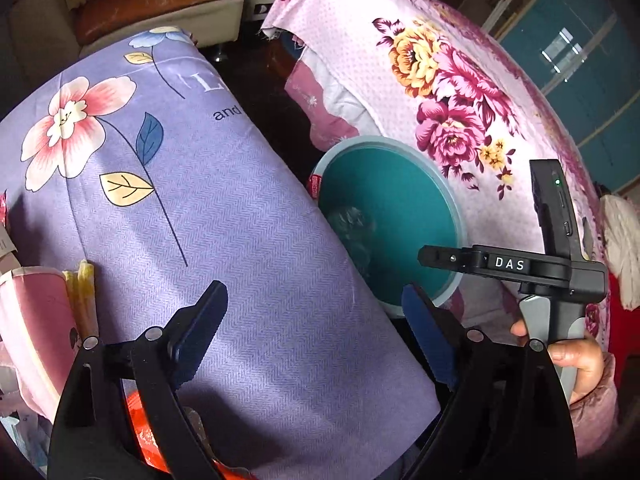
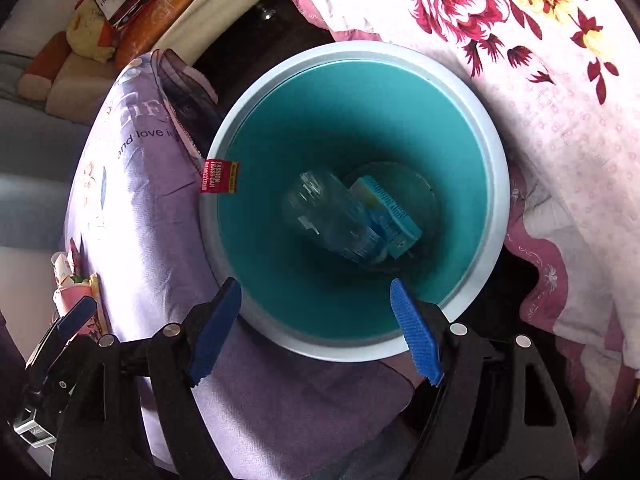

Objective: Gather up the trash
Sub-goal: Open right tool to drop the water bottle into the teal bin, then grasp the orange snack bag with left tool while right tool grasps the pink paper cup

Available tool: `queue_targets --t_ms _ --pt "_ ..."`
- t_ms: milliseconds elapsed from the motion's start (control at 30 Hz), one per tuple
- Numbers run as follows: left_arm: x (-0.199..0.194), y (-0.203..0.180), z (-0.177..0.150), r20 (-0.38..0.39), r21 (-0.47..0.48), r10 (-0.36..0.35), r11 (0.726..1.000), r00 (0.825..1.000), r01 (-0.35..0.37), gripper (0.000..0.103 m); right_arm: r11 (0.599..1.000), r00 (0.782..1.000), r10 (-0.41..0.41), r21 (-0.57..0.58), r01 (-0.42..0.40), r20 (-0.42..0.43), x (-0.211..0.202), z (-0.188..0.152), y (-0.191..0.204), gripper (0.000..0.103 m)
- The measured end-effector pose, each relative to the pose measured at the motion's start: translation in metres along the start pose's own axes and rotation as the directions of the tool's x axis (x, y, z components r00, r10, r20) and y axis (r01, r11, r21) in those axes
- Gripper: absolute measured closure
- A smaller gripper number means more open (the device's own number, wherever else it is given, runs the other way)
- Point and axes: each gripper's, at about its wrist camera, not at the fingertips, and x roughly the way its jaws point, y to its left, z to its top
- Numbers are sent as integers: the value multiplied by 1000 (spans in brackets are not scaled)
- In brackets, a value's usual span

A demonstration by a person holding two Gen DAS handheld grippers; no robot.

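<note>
A teal trash bin (image 2: pixel 486 152) with a pale rim stands on the floor between two covered pieces of furniture. Inside lie a clear plastic bottle (image 2: pixel 316 208) and a light blue carton (image 2: pixel 390 208). My right gripper (image 2: pixel 316 320) is open and empty, right above the bin's near rim. My left gripper (image 1: pixel 316 316) is open and empty over the purple floral cover (image 1: pixel 168 200), left of the bin (image 1: pixel 400 200). The right gripper's body (image 1: pixel 520 266) shows over the bin in the left wrist view.
A pink floral cover (image 1: pixel 440 92) lies right of the bin. A pink paper cup (image 1: pixel 36 312) and small items sit at the left on the purple cover. A sofa (image 1: pixel 120 8) with cushions stands behind. A red tag (image 2: pixel 219 177) hangs on the bin's rim.
</note>
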Motion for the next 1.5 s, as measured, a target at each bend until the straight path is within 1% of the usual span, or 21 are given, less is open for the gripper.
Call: queue_targets --t_ms 233,367,467,600,700,767,967,1067,1167,1300,1400,1500 --pt "-29 18 -30 30 -11 17 1000 999 -16 12 998 998 -6 -67 10 68 -27 -30 32 26" --pt "-51 34 -48 58 -23 42 999 997 -41 12 994 997 8 -109 0 72 -34 -48 59 25" --pt "-72 49 -60 89 -49 62 997 994 -58 12 987 998 8 -161 2 64 -35 -60 86 25" --pt "-100 73 -75 126 -91 99 992 987 -88 12 968 998 13 -250 2 59 -38 -79 129 25" --pt "-120 93 -85 151 -131 129 985 980 -109 11 947 998 9 -322 10 58 -40 -93 160 21" --pt "-132 105 -91 166 -158 141 981 976 -115 11 930 999 3 -366 17 54 -39 -103 179 21" --pt "-164 144 -107 200 -231 195 962 960 -147 11 893 999 -18 -448 33 36 -33 -120 223 21" --pt "-180 165 -114 220 -276 224 948 950 -159 11 880 999 -25 -474 38 33 -29 -124 242 21" --pt "-196 191 -121 236 -331 261 927 936 -175 11 862 999 -33 -505 43 29 -24 -126 261 21" --pt "-208 231 -130 231 -418 314 887 921 -197 10 836 999 -46 -546 53 26 -14 -127 287 21" --pt "-208 261 -137 206 -479 332 855 921 -201 10 816 998 -60 -575 62 23 -3 -128 306 21" --pt "-201 285 -144 179 -526 312 832 933 -177 10 797 997 -81 -600 75 17 11 -127 322 21"
